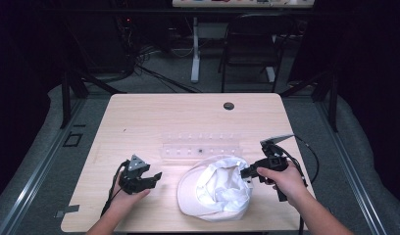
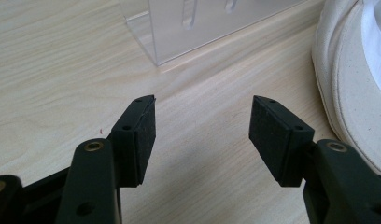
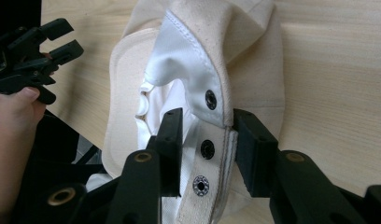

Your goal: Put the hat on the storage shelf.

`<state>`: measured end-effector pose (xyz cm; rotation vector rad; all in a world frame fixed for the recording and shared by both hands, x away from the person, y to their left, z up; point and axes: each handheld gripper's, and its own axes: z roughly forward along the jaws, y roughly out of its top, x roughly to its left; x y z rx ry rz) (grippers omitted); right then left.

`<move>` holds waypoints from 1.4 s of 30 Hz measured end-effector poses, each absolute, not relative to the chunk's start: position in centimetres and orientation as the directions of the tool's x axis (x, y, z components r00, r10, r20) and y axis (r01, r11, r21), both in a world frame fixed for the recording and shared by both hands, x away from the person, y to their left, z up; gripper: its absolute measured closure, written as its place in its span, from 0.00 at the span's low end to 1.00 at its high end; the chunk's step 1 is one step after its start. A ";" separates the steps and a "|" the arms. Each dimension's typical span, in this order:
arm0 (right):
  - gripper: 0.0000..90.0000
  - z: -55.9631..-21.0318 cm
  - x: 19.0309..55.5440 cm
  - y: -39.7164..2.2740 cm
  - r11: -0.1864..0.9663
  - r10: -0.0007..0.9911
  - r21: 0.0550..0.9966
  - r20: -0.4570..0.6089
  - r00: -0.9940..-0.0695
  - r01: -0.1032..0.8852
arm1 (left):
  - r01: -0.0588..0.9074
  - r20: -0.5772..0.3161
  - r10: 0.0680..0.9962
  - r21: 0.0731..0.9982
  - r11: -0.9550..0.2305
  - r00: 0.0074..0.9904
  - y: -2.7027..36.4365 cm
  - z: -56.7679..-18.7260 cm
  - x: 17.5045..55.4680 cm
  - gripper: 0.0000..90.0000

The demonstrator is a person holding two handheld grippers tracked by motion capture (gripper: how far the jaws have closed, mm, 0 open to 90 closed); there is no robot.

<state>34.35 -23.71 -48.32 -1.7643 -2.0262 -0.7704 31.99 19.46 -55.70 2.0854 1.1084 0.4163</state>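
Note:
A cream cap with a white lining lies upside down on the front of the wooden table. My right gripper is at its right edge. In the right gripper view its jaws stand on either side of the cap's snap strap, pads pressing on the fabric. My left gripper rests left of the cap, open and holding nothing. Bare wood lies between its pads, with the cap's brim off to the right. That gripper also shows beyond the cap, held by a hand.
A clear plastic rack with a row of slots lies just behind the cap, and its corner is ahead of my left gripper. A cable hole sits near the table's far edge. A dark chair stands beyond the table.

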 end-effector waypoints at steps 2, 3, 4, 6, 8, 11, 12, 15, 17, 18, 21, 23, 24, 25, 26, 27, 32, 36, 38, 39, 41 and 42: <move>0.75 -48.5 34.4 -23.5 0.071 0.803 0.177 0.573 -0.161 0.982 | 0.580 -0.050 0.815 0.728 -0.365 0.577 19.5 -55.7 32.0 0.47; 0.76 -48.6 34.4 -23.5 0.084 0.804 0.172 0.571 -0.169 0.981 | 0.582 -0.052 0.816 0.728 -0.363 0.575 19.4 -55.7 32.0 0.47; 0.76 -48.8 34.4 -23.3 0.057 0.809 0.174 0.569 -0.148 0.983 | 0.581 -0.052 0.817 0.728 -0.363 0.575 19.4 -55.7 32.0 0.47; 0.75 -48.9 34.4 -23.3 0.063 0.810 0.175 0.566 -0.152 0.983 | 0.582 -0.052 0.818 0.728 -0.362 0.573 19.4 -55.7 32.0 0.47; 0.75 -49.1 34.5 -23.3 0.083 0.811 0.169 0.561 -0.165 0.982 | 0.582 -0.052 0.819 0.729 -0.360 0.572 19.5 -55.8 32.1 0.47; 0.77 -49.2 34.4 -23.0 0.082 0.815 0.168 0.556 -0.163 0.982 | 0.586 -0.055 0.821 0.727 -0.358 0.569 19.5 -55.8 32.1 0.47; 0.79 -49.2 34.5 -23.1 0.092 0.816 0.169 0.551 -0.172 0.981 | 0.586 -0.055 0.821 0.727 -0.357 0.568 19.5 -55.8 32.1 0.47; 0.82 -48.9 34.4 -23.0 0.100 0.821 0.174 0.541 -0.180 0.980 | 0.587 -0.055 0.821 0.727 -0.357 0.568 19.5 -55.8 32.1 0.47; 0.83 -48.7 34.2 -22.6 0.082 0.830 0.187 0.531 -0.171 0.979 | 0.585 -0.053 0.820 0.726 -0.361 0.570 19.5 -55.8 32.1 0.47; 0.84 -48.6 34.2 -22.6 0.098 0.833 0.191 0.521 -0.186 0.977 | 0.584 -0.051 0.819 0.727 -0.362 0.572 19.5 -55.8 32.1 0.47; 0.84 -48.2 34.1 -22.3 0.129 0.847 0.200 0.487 -0.213 0.971 | 0.585 -0.052 0.819 0.726 -0.362 0.571 19.5 -55.8 32.1 0.47; 0.85 -48.0 34.0 -22.2 0.144 0.856 0.213 0.464 -0.230 0.966 | 0.585 -0.052 0.820 0.726 -0.361 0.570 19.5 -55.8 32.1 0.46; 0.85 -47.8 34.0 -22.2 0.168 0.860 0.209 0.448 -0.247 0.963 | 0.587 -0.055 0.821 0.727 -0.357 0.568 19.5 -55.8 32.1 0.47; 0.85 -47.7 33.9 -22.0 0.168 0.869 0.220 0.428 -0.250 0.961 | 0.587 -0.055 0.822 0.726 -0.357 0.567 19.5 -55.8 32.1 0.47; 0.85 -47.6 33.9 -21.9 0.168 0.876 0.232 0.411 -0.253 0.958 | 0.587 -0.054 0.822 0.727 -0.357 0.567 19.5 -55.8 32.1 0.47; 0.86 -47.5 33.8 -21.8 0.167 0.885 0.243 0.389 -0.254 0.955 | 0.587 -0.055 0.822 0.726 -0.357 0.568 19.5 -55.8 32.1 0.47; 0.88 -46.9 33.6 -21.5 0.189 0.914 0.261 0.306 -0.267 0.947 | 0.586 -0.055 0.821 0.728 -0.356 0.568 19.5 -55.8 32.0 0.47; 0.89 -46.8 33.4 -21.2 0.199 0.927 0.279 0.258 -0.273 0.940 | 0.586 -0.056 0.821 0.728 -0.356 0.568 19.5 -55.8 32.0 0.47; 0.89 -46.7 33.3 -21.1 0.195 0.925 0.283 0.266 -0.273 0.939 | 0.584 -0.052 0.819 0.727 -0.362 0.572 19.5 -55.8 32.0 0.47; 0.89 -46.6 33.3 -21.1 0.193 0.925 0.284 0.267 -0.271 0.939 | 0.585 -0.054 0.818 0.726 -0.362 0.572 19.4 -55.8 32.0 0.47; 0.87 -46.5 33.2 -21.1 0.193 0.911 0.285 0.304 -0.279 0.939 | 0.583 -0.050 0.814 0.724 -0.370 0.579 19.4 -55.9 32.0 0.47; 0.86 -46.4 33.3 -21.1 0.199 0.903 0.273 0.323 -0.285 0.941 | 0.583 -0.052 0.814 0.725 -0.368 0.578 19.3 -55.9 32.0 0.47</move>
